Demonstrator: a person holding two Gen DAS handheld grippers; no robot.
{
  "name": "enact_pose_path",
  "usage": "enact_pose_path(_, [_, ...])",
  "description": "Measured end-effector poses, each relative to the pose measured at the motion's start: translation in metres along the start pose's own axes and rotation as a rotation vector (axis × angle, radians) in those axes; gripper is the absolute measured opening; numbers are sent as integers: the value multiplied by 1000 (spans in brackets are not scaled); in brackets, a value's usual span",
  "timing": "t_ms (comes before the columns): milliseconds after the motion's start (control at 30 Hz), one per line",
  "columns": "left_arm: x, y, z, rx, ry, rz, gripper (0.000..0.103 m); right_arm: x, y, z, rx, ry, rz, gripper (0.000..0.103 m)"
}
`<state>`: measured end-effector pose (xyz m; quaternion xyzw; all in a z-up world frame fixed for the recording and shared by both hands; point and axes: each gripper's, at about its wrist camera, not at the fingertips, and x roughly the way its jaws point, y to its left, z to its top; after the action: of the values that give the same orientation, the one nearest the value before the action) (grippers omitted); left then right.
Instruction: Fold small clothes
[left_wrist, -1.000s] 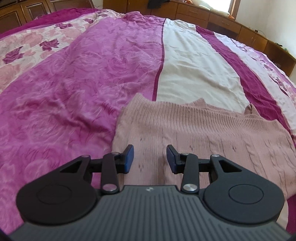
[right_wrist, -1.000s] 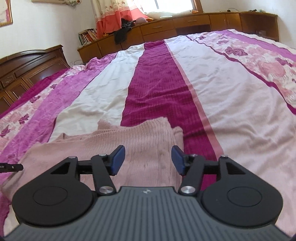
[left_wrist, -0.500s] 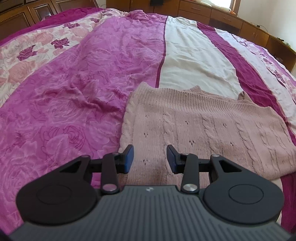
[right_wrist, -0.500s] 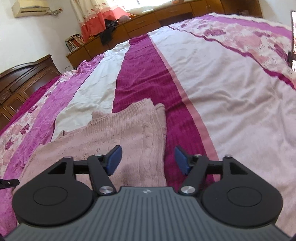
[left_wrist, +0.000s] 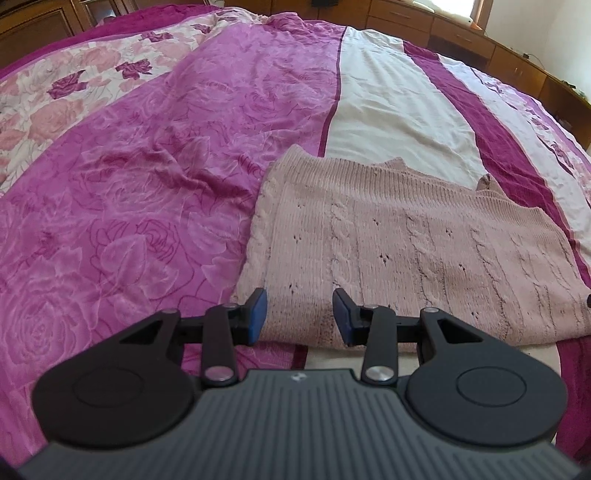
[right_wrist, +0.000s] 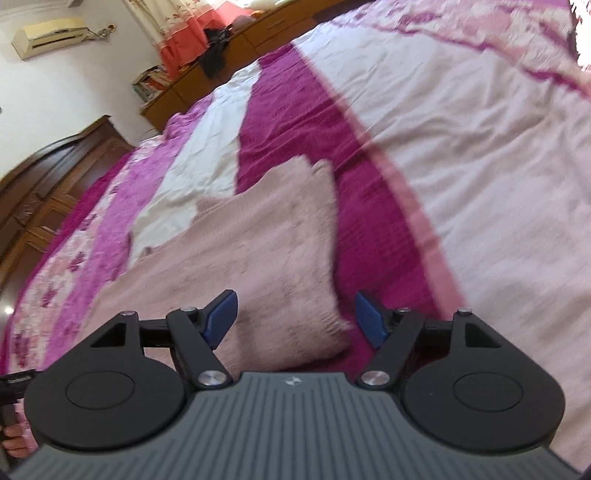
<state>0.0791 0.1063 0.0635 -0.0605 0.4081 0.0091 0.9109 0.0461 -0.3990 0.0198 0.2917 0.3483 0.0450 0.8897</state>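
Observation:
A folded pale pink cable-knit sweater (left_wrist: 406, 251) lies flat on the bed. My left gripper (left_wrist: 299, 314) hangs open over the sweater's near left corner, nothing between its blue pads. In the right wrist view the same sweater (right_wrist: 258, 251) shows blurred and tilted. My right gripper (right_wrist: 295, 317) is open wide above the sweater's near right corner, and its right pad (right_wrist: 369, 317) sits over the dark magenta stripe beside the knit.
The bedspread (left_wrist: 129, 184) has magenta, white and rose-print stripes with creases to the left of the sweater. Wooden cabinets (left_wrist: 461, 33) run along the far side. A dark wooden headboard (right_wrist: 55, 177) and a curtain (right_wrist: 177, 40) stand beyond the bed.
Both grippers have drawn back toward the sweater's near edge and stayed open. The right view has tilted and its jaws have spread wider. The sweater has not moved.

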Motion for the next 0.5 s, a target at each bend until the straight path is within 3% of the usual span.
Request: enact_pose_path(500, [-5,-5,-11,6,18,-2,41,22,-5,-5,132,29,107,77])
